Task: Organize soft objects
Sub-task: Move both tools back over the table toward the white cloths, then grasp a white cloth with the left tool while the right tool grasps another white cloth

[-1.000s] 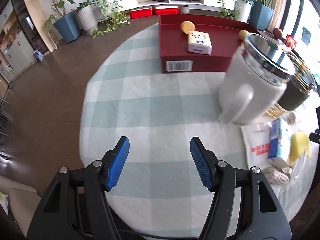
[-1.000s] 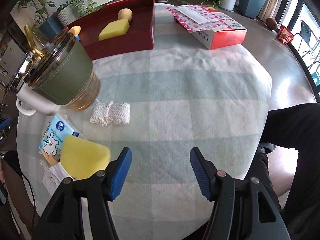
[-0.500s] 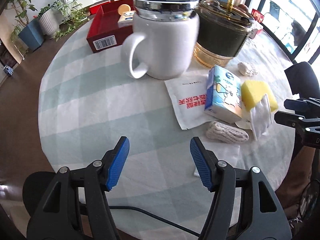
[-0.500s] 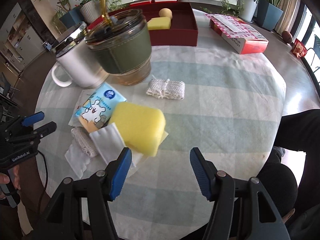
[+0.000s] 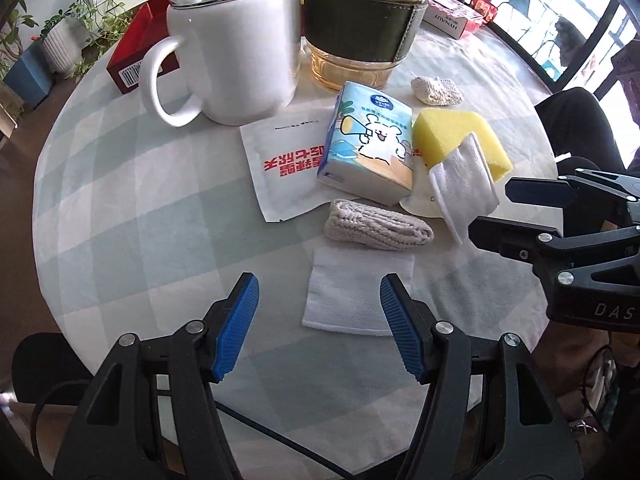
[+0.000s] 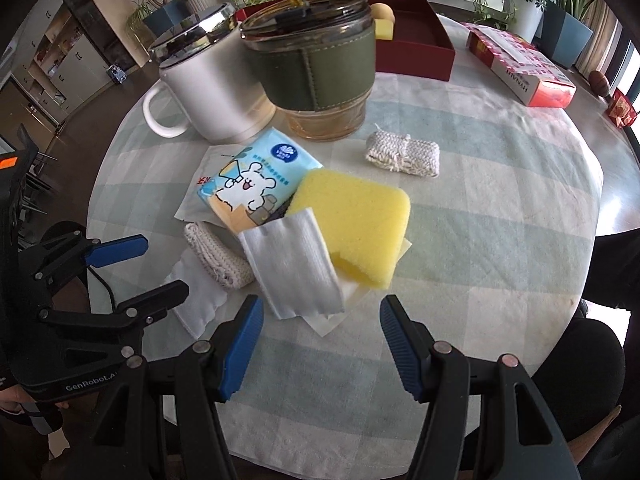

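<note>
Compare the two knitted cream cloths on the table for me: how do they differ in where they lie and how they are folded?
The near knitted cloth is a rolled bundle tucked against the tissue pack, touching the flat white wipe. The far knitted cloth lies alone on bare tablecloth beside the green-sleeved cup, folded flatter, with what looks like a loose string across its middle. Both are cream, coarse-knit, and untouched by either open gripper.
</note>
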### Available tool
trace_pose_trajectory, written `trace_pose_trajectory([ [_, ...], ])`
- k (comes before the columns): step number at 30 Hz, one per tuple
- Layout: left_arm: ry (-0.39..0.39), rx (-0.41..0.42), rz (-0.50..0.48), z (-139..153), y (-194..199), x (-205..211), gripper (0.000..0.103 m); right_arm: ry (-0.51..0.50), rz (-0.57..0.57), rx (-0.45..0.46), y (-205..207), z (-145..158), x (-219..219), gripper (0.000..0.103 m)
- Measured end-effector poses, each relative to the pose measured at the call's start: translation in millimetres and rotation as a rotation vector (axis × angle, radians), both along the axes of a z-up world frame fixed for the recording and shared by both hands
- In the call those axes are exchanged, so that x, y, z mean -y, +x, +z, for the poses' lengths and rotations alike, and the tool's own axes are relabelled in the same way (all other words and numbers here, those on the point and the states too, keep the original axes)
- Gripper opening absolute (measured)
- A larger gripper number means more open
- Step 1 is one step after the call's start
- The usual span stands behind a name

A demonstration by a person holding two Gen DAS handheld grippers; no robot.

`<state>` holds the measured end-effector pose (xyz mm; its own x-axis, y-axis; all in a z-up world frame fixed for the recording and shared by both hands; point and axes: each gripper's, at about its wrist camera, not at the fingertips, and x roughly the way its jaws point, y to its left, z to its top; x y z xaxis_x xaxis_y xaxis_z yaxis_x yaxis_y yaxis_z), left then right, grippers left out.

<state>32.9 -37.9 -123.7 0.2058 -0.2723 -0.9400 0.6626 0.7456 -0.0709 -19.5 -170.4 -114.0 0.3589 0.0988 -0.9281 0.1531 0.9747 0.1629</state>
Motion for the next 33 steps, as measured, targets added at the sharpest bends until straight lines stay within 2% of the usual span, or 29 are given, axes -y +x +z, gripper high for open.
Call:
trace_pose_trajectory([
  [8, -0.035, -0.047, -0.022, -8.4, -1.9, 15.3, 0.062, 0.014, 0.009, -0.015, 7.5, -11.4, -6.0, 0.064],
  [13, -0.013, -0.003, -0.036, -12.6, -6.4, 28.4, 0.062, 0.005, 0.008, -0.024, 14.8, -18.9, -12.5, 0.064],
  [16, 0.007, 0.027, -0.043, -14.2, -9.1, 34.4, 0.062, -0.016, 0.007, -0.017, 17.6, -19.8, -16.1, 0.060],
  [18, 0.024, 0.060, -0.053, -15.8, -13.2, 36.7, 0.062, -0.048, 0.003, -0.014, 18.4, -20.0, -17.6, 0.048],
  [19, 0.021, 0.074, -0.051, -16.5, -14.7, 37.6, 0.061, -0.057, 0.005, -0.014, 18.9, -19.7, -18.4, 0.045],
  [20, 0.016, 0.080, -0.050, -16.8, -14.9, 38.1, 0.061, -0.049, 0.007, -0.008, 19.0, -19.2, -18.5, 0.036],
  [21, 0.011, 0.084, -0.045, -16.4, -14.3, 37.1, 0.055, -0.040, 0.006, -0.005, 18.8, -18.9, -17.8, 0.032],
  [22, 0.006, 0.092, -0.037, -15.0, -13.1, 35.9, 0.038, -0.038, 0.004, -0.009, 18.6, -18.8, -16.5, 0.029],
  [24, -0.021, 0.075, -0.023, -12.5, -9.2, 32.3, 0.019, -0.031, -0.008, -0.012, 17.6, -18.5, -13.0, 0.015],
  [27, -0.034, 0.057, -0.021, -11.4, -5.4, 28.4, 0.016, -0.002, -0.018, -0.015, 13.4, -18.0, -2.0, 0.010],
  [29, -0.047, 0.051, -0.022, -10.7, -7.1, 26.6, 0.007, 0.009, -0.027, -0.016, 7.7, -16.3, 5.5, 0.009],
  [33, -0.073, 0.051, -0.003, -8.8, -9.9, 22.5, 0.005, 0.007, -0.024, -0.009, 2.8, -14.0, 6.2, 0.009],
])
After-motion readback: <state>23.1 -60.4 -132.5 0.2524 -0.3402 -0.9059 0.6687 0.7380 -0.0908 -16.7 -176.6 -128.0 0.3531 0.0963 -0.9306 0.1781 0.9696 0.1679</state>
